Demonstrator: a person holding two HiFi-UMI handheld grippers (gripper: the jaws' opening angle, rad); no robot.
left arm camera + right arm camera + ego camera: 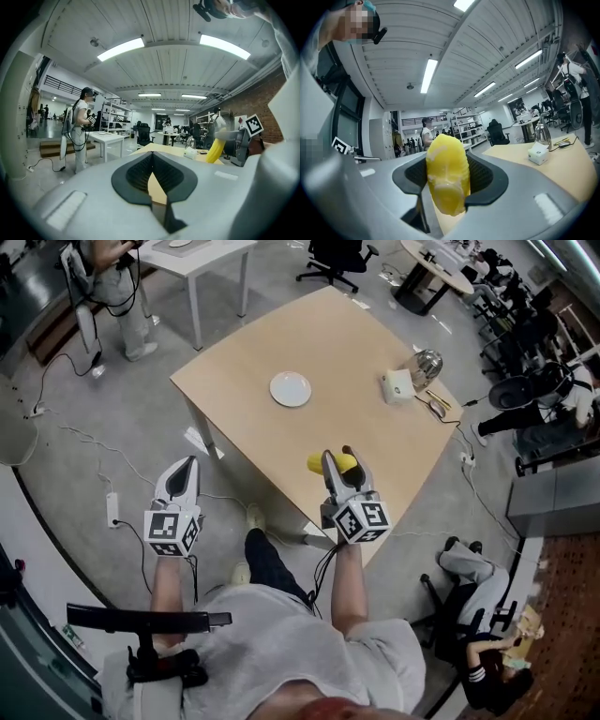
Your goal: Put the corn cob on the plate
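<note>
My right gripper [337,462] is shut on the yellow corn cob [323,463], held over the near edge of the wooden table [328,362]. In the right gripper view the corn cob [446,174] stands upright between the dark pads [486,176]. The white plate [291,388] lies in the middle of the table, well beyond the corn. My left gripper [184,468] hangs over the floor, left of the table, shut with nothing in it. From the left gripper view the corn cob [216,149] shows at the right beside the other gripper.
A white box [397,386], a glass jar [426,367] and small items [438,405] sit at the table's far right. A white table [197,254] and a person [117,282] stand beyond on the left. Office chairs [337,259] and seated people [487,652] are on the right.
</note>
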